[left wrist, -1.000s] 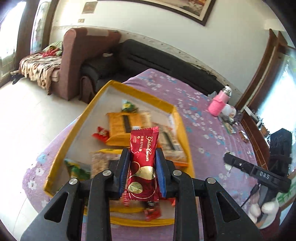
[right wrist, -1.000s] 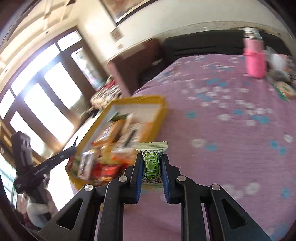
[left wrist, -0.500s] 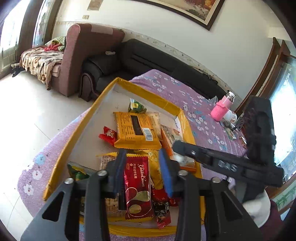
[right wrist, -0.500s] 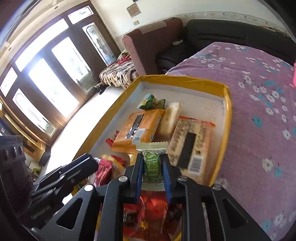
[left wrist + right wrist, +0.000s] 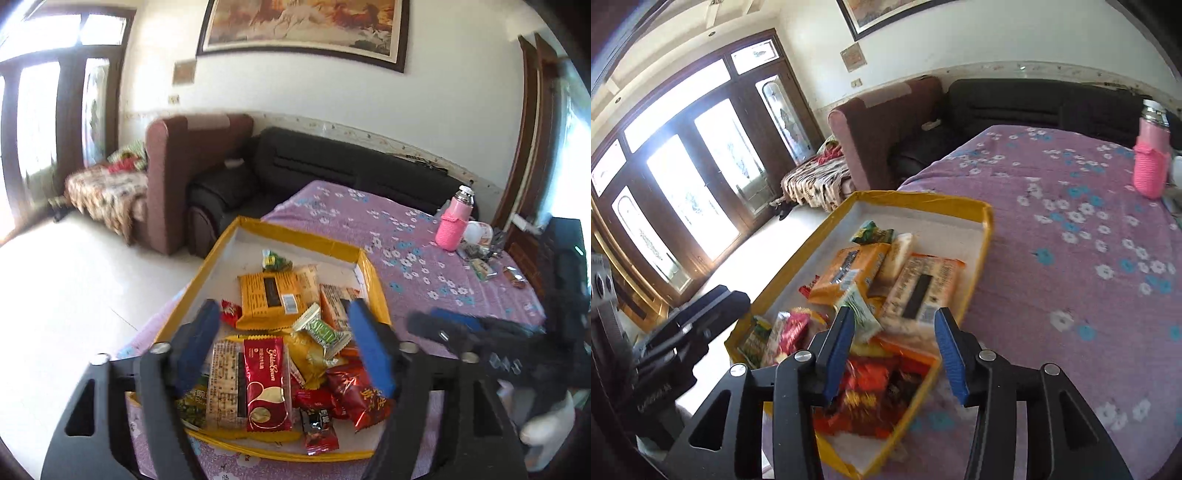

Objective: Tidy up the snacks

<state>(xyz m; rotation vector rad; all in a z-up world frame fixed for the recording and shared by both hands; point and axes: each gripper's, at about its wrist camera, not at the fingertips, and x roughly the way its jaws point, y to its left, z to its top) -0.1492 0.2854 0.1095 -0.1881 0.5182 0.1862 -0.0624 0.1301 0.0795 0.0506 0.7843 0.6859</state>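
A yellow-rimmed tray [image 5: 373,273] [image 5: 982,258] on the purple flowered cloth holds several snack packets. My left gripper [image 5: 284,347] is open above its near end. The red Golden Crown packet [image 5: 264,384] lies loose in the tray below it. My right gripper [image 5: 892,354] is open over the tray's near corner. The small green and white candy packet [image 5: 321,330] [image 5: 862,314] lies loose on the pile. An orange biscuit pack [image 5: 271,295] [image 5: 846,273] lies in the tray's middle.
A pink bottle [image 5: 452,225] [image 5: 1150,162] stands at the far right of the cloth with small clutter [image 5: 484,266] beside it. A black sofa [image 5: 332,162] and a brown armchair [image 5: 177,177] stand behind the table. The tiled floor drops off left of the tray.
Both grippers opened. The left one let the red packet fall into the tray; the right one carried the green candy over the tray and released it onto the pile.
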